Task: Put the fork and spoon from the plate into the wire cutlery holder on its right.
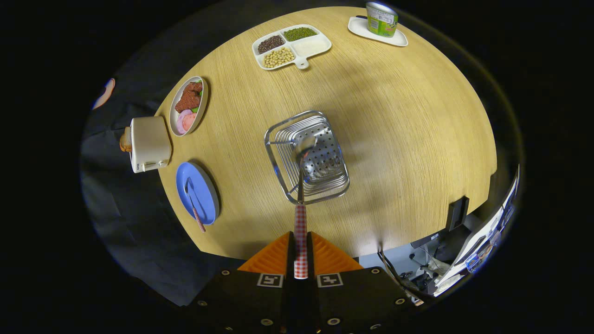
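The gripper is seen with its fingers clamped tight on the checked handle of the spoon, whose bowl is held over the open top of the wire cutlery holder — right above the perforated floor, whether touching can't be told. The holder is placed near the middle of the round wooden table, with plenty of bare wood around it, most of all to its right, where nothing is found up to the table edge. To the left of the holder, close to the table's edge, the blue plate is seen with the fork lying in it, handle poking over the rim. Beyond the plate a white toaster is parked at the edge, and next to it a bowl of food. Well beyond the holder a divided tray of beans and grains is set, and a green cup on a small white dish — all well apart from the holder.
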Demonstrator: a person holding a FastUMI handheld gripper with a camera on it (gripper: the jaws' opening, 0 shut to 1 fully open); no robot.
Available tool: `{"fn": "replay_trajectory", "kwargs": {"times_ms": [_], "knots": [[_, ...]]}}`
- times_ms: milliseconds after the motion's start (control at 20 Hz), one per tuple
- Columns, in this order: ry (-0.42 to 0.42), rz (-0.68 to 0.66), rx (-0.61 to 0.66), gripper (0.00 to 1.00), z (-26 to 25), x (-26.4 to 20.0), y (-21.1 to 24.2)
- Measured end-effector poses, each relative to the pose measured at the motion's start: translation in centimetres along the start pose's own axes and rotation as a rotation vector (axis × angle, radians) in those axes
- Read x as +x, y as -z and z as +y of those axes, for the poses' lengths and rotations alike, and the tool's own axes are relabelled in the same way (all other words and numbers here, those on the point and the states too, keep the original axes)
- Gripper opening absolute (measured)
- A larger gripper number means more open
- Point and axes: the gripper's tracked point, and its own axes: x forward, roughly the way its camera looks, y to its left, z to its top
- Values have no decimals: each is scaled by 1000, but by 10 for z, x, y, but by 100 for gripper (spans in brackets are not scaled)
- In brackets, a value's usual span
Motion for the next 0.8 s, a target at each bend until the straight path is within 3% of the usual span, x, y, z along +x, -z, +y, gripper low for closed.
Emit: {"fn": "replay_trajectory", "kwargs": {"times_ms": [400, 800], "knots": [[-69, -117, 3, 18, 9, -25, -40], [-114, -325, -98, 48, 47, -55, -51]]}}
